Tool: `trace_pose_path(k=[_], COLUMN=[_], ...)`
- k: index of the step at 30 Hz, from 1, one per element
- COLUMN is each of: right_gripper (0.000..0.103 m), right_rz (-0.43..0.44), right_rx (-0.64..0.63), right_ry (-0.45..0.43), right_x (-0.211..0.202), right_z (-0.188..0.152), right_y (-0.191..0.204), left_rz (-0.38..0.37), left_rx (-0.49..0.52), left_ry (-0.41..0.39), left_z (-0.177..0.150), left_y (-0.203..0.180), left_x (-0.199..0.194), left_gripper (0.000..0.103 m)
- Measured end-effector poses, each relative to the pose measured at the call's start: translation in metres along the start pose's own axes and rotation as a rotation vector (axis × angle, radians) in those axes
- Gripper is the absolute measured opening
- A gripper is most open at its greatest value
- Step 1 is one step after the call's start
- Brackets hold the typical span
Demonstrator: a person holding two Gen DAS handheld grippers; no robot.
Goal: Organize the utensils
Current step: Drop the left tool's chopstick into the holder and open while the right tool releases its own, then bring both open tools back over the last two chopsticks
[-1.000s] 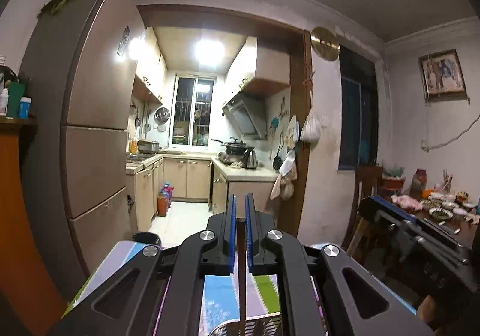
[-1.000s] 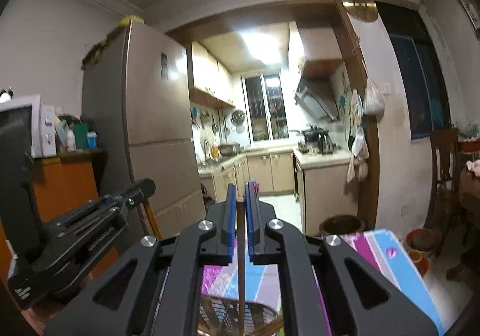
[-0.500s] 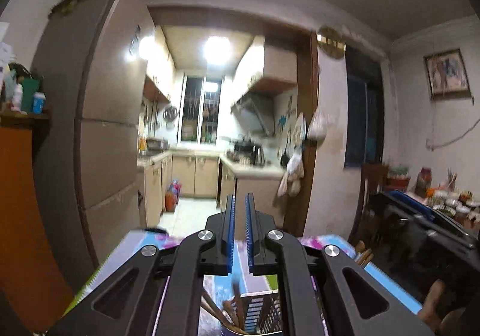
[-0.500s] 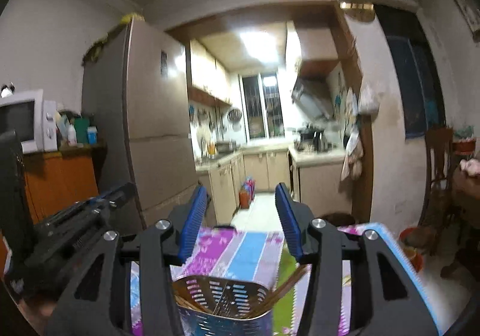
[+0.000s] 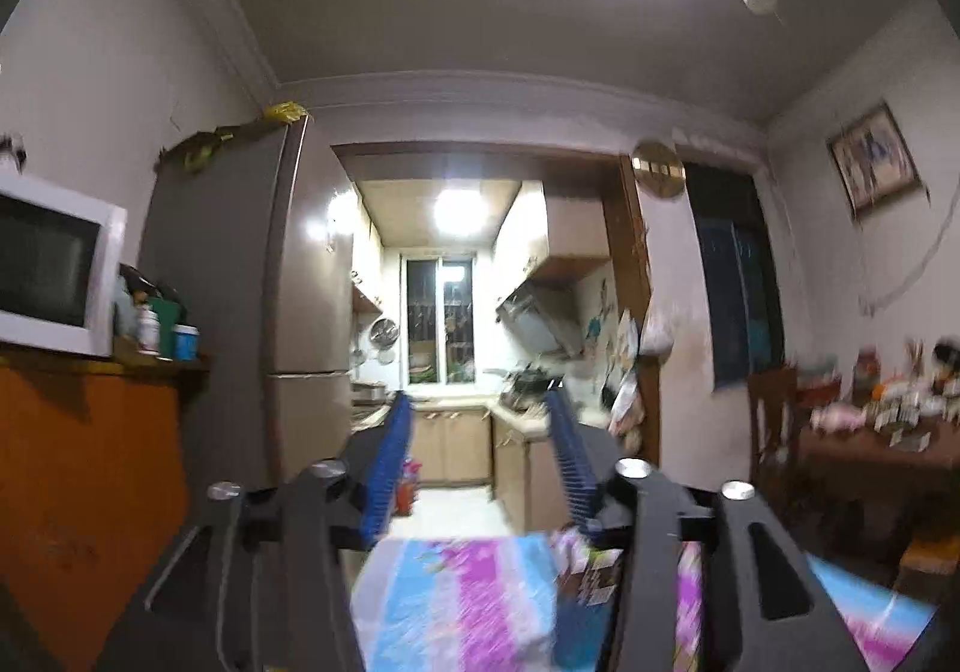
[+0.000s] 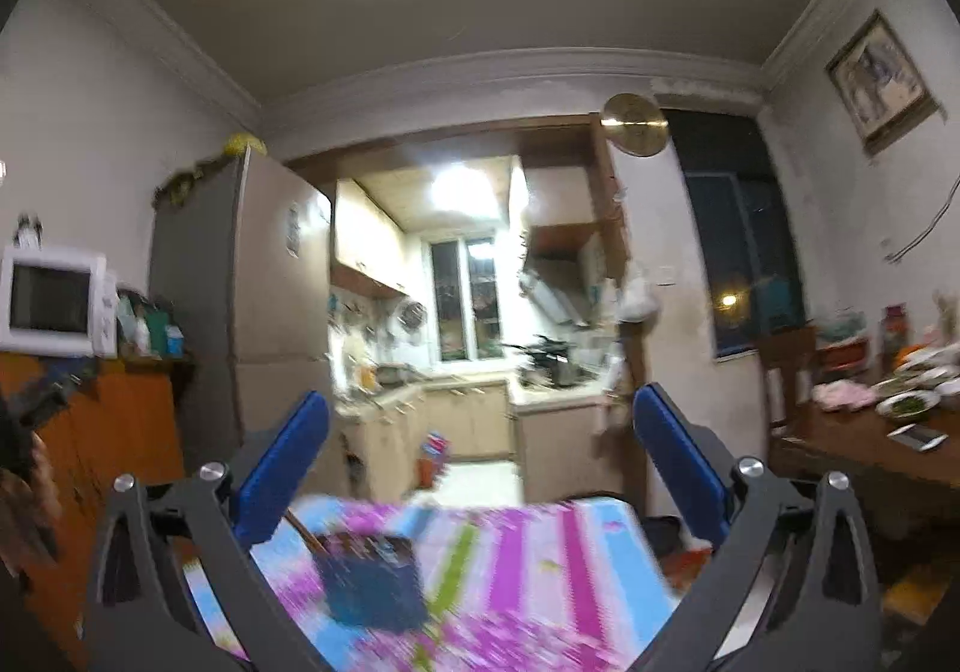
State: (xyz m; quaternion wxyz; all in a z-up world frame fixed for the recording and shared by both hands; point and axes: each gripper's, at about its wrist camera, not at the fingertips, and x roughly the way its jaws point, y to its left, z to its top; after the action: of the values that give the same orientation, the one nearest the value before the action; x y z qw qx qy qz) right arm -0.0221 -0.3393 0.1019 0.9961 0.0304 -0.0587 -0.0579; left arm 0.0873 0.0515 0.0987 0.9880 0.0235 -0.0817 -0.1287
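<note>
Both tools are empty and pointing out over the striped cloth on the counter (image 6: 540, 564) toward the kitchen doorway. The left tool (image 5: 480, 468) has its blue pads a moderate way apart and opening, with only the far room showing between them; the right tool (image 6: 480, 468) is opening too, its pads as wide apart as we see them, also with nothing between. The task's thing we can make out is the dark perforated utensil holder (image 6: 372, 582), which sits on the cloth low and left of centre between the right tool's arms, with a wooden stick (image 6: 303, 534), probably a chopstick, leaning out of it up toward that tool's left pad. In the left view the holder is not clearly visible; a blurred dark patch shows just inside its right arm. We judge the step to be going for the next utensil, none of which shows in either view. To do it well we should tip the tools down, let the picture steady, keep the pads wide until they straddle one handle, and close squarely across it. No writing or brand can be read; both views are too smeared.
</note>
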Motion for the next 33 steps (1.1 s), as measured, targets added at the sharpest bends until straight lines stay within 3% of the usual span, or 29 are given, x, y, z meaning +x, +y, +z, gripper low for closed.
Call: trace_pose_path(k=[3, 5, 9, 12, 16, 19, 22, 24, 30, 33], right_gripper=[0.098, 0.098, 0.098, 0.098, 0.098, 0.098, 0.089, 0.072, 0.039, 0.034], right_rz=[-0.060, -0.085, -0.123, -0.127, -0.121, -0.134, -0.096, -0.067, -0.045, -0.044], right_rx=[-0.032, -0.041, -0.031, -0.006, -0.028, -0.066, -0.065, -0.073, -0.084, -0.079], right_ry=[0.062, 0.126, 0.279, 0.410, 0.509, 0.553, 0.585, 0.616, 0.663, 0.679], right_x=[-0.032, -0.046, -0.061, -0.068, -0.077, -0.081, -0.079, -0.075, -0.066, -0.064], right_z=[-0.020, -0.037, -0.080, -0.126, -0.182, -0.217, -0.239, -0.251, -0.269, -0.271], right_y=[-0.013, -0.021, -0.029, -0.025, -0.005, 0.014, 0.025, 0.031, 0.038, 0.036], left_rz=[-0.008, -0.038, -0.096, -0.167, -0.207, -0.230, -0.244, -0.243, -0.229, -0.214], left_rx=[0.073, 0.095, 0.148, 0.124, 0.124, 0.123, 0.152, 0.121, 0.077, 0.086], left_ry=[0.056, 0.105, 0.269, 0.464, 0.577, 0.618, 0.651, 0.696, 0.702, 0.721], left_z=[-0.023, -0.044, -0.101, -0.154, -0.202, -0.227, -0.246, -0.258, -0.263, -0.271], left_y=[-0.002, -0.003, -0.018, -0.031, -0.055, -0.075, -0.087, -0.089, -0.091, -0.093], left_x=[-0.038, -0.062, -0.092, -0.107, -0.122, -0.132, -0.131, -0.124, -0.111, -0.105], left_gripper=[0.092, 0.098, 0.098, 0.098, 0.098, 0.098, 0.085, 0.072, 0.051, 0.043])
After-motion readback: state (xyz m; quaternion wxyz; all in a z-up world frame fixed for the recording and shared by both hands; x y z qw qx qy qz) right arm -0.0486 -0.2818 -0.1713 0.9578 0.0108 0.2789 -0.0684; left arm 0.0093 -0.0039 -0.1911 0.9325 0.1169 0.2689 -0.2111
